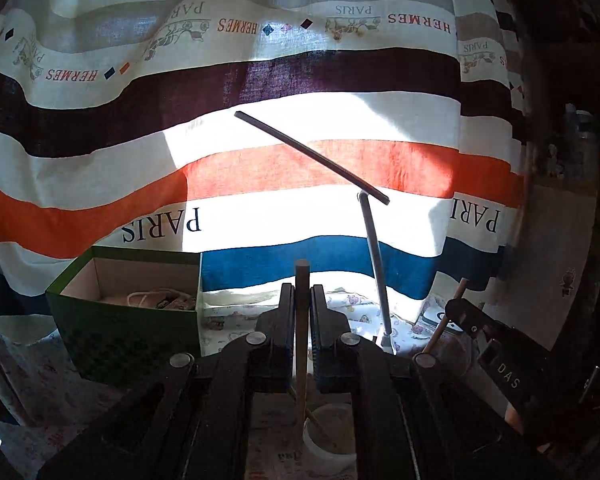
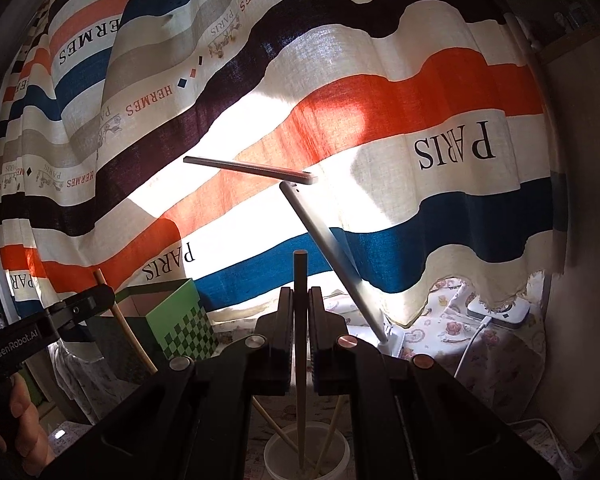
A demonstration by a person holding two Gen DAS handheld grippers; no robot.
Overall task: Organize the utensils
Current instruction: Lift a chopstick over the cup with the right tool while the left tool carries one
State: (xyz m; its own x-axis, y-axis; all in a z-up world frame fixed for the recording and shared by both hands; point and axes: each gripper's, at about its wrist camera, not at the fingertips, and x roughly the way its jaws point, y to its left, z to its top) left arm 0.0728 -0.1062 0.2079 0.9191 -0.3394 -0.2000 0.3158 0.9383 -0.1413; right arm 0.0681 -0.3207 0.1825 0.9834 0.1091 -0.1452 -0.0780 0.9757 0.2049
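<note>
My left gripper point(image 1: 302, 300) clamps a wooden chopstick point(image 1: 301, 344) upright above the white cup point(image 1: 332, 446). My right gripper point(image 2: 300, 304) pinches another chopstick point(image 2: 300, 360), its tip down inside that cup point(image 2: 278, 458); only this view shows loose chopsticks point(image 2: 330, 432) leaning there. Beyond stand the green box point(image 1: 112, 332), desk lamp point(image 2: 332, 248) and striped curtain point(image 1: 100, 140).

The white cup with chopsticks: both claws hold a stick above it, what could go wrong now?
1. The white cup is small and looks light; the chopstick in the right claw already reaches inside, so a sideways push may tip it.
2. The left claw holds its chopstick beside the cup, so it could miss the rim.
3. The desk lamp stands close behind; a raised stick might hit it.
</note>
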